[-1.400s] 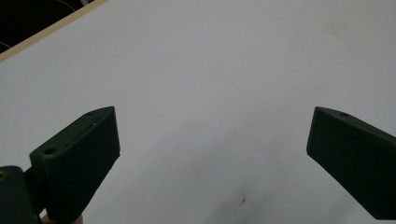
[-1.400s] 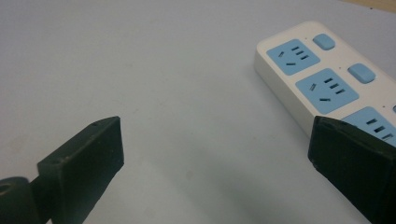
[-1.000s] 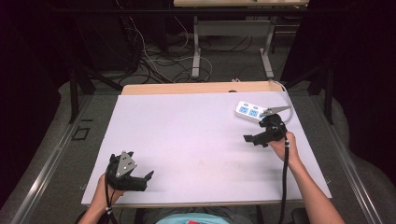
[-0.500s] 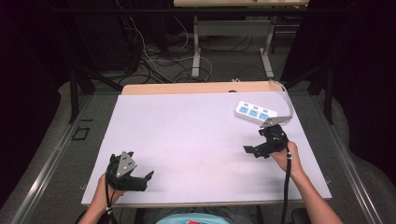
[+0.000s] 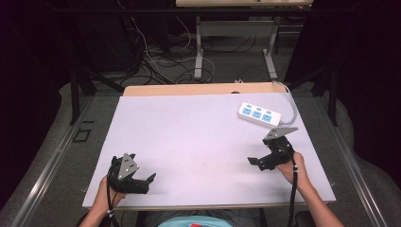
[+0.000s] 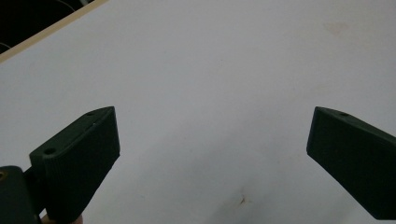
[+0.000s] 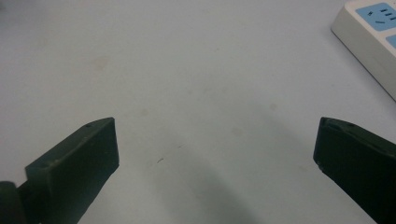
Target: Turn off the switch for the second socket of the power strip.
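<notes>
White table [image 5: 198, 132], tangled cables [image 5: 156, 52] behind, perhaps floor-level

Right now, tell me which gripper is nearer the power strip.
The right gripper: it sits just below the white power strip, while the left gripper rests at the table's opposite near corner.

the left gripper [image 6: 212, 158] has its two black jaws spread wide, one rising at about 8 o'clock and the other at about 4 o'clock, with nothing between them. beneath and beyond them lies the white table top [image 6: 210, 70], bare but for a small brownish mark [image 6: 242, 200] at 6 o'clock and a faint stain [image 6: 337, 29] at 2 o'clock. the table's pale wooden edge [image 6: 42, 35] runs across the corner at 10 o'clock.
</notes>
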Action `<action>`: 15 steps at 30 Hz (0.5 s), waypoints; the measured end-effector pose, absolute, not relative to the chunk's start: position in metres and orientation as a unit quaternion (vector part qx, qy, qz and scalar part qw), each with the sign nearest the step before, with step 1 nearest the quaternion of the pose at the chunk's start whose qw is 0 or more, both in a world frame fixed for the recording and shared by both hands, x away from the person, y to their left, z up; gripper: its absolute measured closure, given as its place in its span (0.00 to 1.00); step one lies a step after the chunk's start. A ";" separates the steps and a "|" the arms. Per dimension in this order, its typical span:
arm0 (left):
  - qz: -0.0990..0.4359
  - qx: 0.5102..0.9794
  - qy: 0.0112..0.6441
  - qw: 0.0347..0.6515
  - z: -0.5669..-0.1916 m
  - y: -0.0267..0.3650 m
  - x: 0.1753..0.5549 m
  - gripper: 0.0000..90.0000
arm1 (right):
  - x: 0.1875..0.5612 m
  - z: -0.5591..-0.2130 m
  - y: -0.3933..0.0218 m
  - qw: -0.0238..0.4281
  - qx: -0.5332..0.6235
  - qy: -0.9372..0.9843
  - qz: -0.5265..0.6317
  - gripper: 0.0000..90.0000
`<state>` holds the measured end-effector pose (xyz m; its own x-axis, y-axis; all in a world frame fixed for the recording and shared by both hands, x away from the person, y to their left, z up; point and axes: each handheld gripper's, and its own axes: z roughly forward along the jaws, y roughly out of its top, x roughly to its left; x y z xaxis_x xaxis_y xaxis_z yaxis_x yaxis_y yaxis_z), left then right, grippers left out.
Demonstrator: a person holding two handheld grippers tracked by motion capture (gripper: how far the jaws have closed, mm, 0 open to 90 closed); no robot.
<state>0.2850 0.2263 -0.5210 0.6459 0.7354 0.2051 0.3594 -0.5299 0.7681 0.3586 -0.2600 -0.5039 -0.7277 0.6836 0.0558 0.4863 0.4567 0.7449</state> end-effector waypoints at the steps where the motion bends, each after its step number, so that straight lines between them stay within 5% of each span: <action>1: 0.264 0.834 0.328 0.357 -0.521 0.226 0.285 0.03 | 0.356 -0.504 -0.260 0.126 0.348 0.844 0.388 0.00; 15: 0.264 0.834 0.329 0.356 -0.521 0.226 0.285 0.03 | 0.332 -0.509 -0.260 0.133 0.336 0.848 0.388 0.00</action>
